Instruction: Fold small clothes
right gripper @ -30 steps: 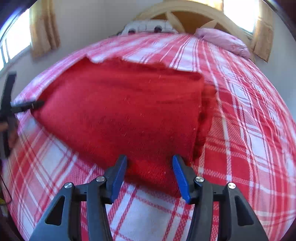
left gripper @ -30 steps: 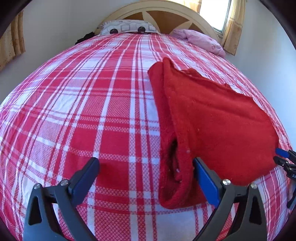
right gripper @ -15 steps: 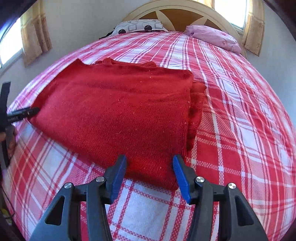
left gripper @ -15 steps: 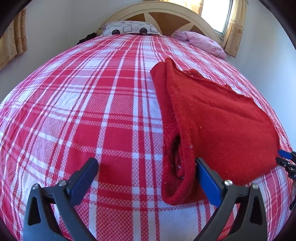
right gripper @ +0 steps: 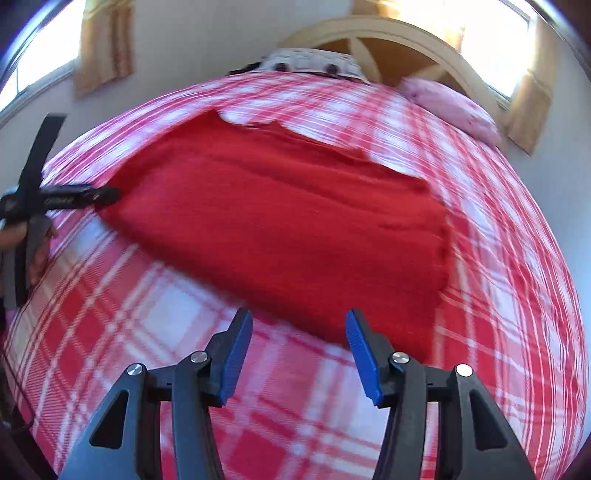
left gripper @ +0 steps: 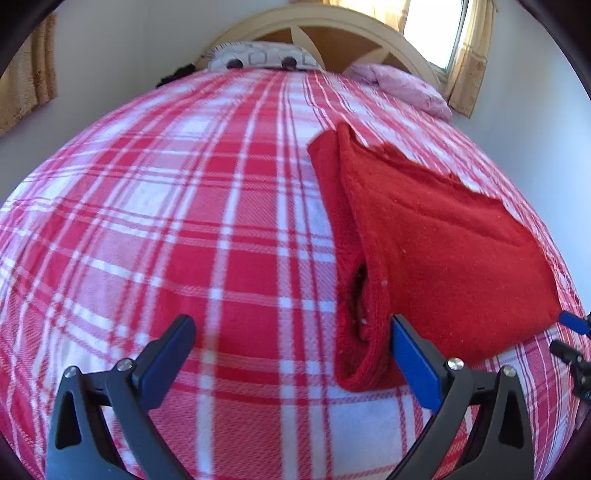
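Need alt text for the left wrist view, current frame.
A folded red knit garment lies on a bed with a red-and-white plaid cover, right of centre. The left gripper is open and empty over the cover, its right blue pad at the garment's near edge. Pillows, a wooden headboard and a curtained window are behind.

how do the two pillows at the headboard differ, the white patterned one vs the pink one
The white patterned pillow bears dark rounded motifs; the pink pillow looks plain. The white patterned pillow sits mid-headboard, the pink pillow at the corner by the window. Both lie at the head of the red-and-white plaid bedspread.
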Tool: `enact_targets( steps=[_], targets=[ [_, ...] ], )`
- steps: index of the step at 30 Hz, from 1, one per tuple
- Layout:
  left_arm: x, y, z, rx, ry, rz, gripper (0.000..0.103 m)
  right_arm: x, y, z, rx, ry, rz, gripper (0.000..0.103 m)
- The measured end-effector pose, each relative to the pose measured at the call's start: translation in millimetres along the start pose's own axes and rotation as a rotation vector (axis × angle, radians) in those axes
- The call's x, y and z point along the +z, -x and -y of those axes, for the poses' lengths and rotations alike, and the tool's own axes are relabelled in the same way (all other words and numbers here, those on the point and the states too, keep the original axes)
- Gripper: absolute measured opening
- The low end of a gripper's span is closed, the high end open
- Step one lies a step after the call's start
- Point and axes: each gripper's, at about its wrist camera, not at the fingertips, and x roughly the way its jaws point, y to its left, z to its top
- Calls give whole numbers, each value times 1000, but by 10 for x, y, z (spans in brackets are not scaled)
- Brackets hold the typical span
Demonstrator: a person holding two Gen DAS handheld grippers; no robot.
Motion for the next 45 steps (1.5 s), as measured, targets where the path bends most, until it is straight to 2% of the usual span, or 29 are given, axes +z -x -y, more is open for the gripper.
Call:
enact_targets(
  steps=[4,8,10,14,19,23,27,30,31,32,33,36,40,44,45],
  targets=[
    [-33,117,-298,58,51,55,103,171,0,-508,33,134,47,54],
    [-76,72,-696,-33,244,47,103,369,-102,-1001,77,222,64,54],
    [-105,86,-776,-78,293,75,103,449,-155,-1208,89,257,73,54],
    [-120,70,-719,-64,273,74,103,550,-265,-1605,80,345,100,54],
    [-118,96,-802,-113,311,88,103,622,-422,-1989,33,428,128,54],
    [-141,116,-901,-171,356,112,103,636,-533,-2123,-6,448,135,54],
    [-138,120,-896,-169,354,110,103,723,-690,-2127,-74,416,153,54],
    [-109,106,-895,-172,351,97,103,789,-737,-2046,-82,364,149,53],
    [-79,98,-908,-179,354,88,103,784,-734,-2031,-79,353,152,50],
    [-48,88,-908,-191,354,81,103,768,-719,-2028,-79,350,154,37],
    [-23,78,-897,-205,349,76,103,756,-710,-2021,-85,348,157,31],
    [165,11,-830,-278,314,49,103,725,-709,-2047,-88,355,172,23],
    [546,-202,-686,-419,310,26,103,707,-716,-2043,-80,344,177,23],
    [859,-561,-503,-445,274,-48,103,712,-736,-2038,-72,339,173,23],
    [948,-693,-438,-463,266,-90,103,709,-740,-2041,-72,339,174,23]
  ],
)
